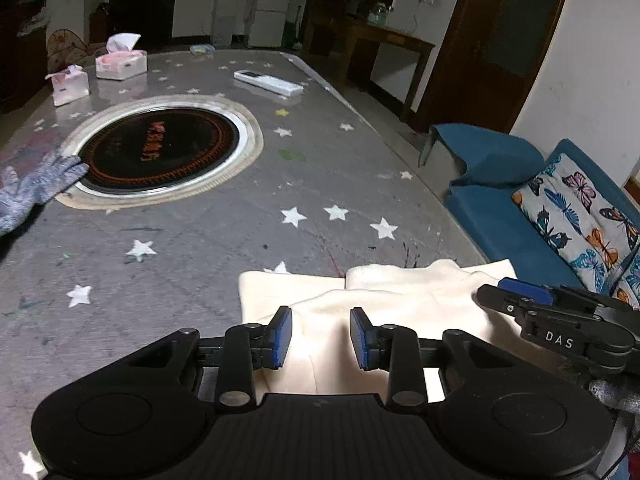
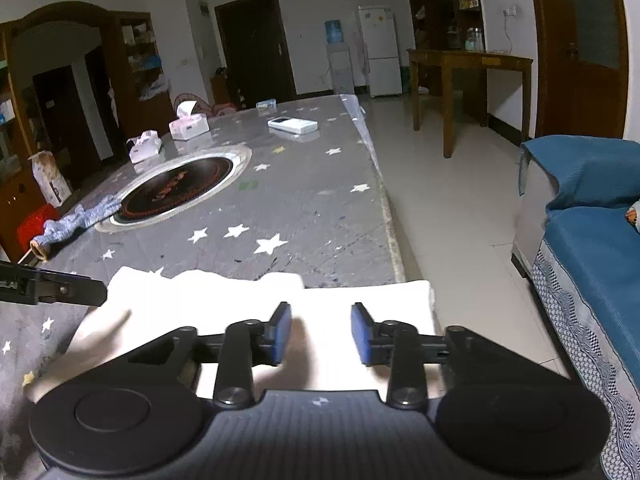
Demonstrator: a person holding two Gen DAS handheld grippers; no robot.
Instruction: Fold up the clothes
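Note:
A cream-white folded garment [image 1: 400, 300] lies at the near edge of the grey star-patterned table [image 1: 240, 220]; it also shows in the right wrist view [image 2: 240, 300]. My left gripper [image 1: 320, 336] hovers over its middle, jaws open and empty. My right gripper [image 2: 320, 334] hovers over the garment's right part near the table edge, jaws open and empty. The right gripper shows at the right of the left wrist view [image 1: 560, 312], and the left gripper's finger shows at the left of the right wrist view [image 2: 60, 288].
A round black hotplate [image 1: 160, 152] is set in the table. A blue-grey glove [image 1: 36, 188] lies at its left. Two tissue packs [image 1: 120, 64], [image 1: 70, 84] and a white remote [image 1: 268, 82] lie farther back. A blue sofa [image 1: 520, 208] stands right of the table.

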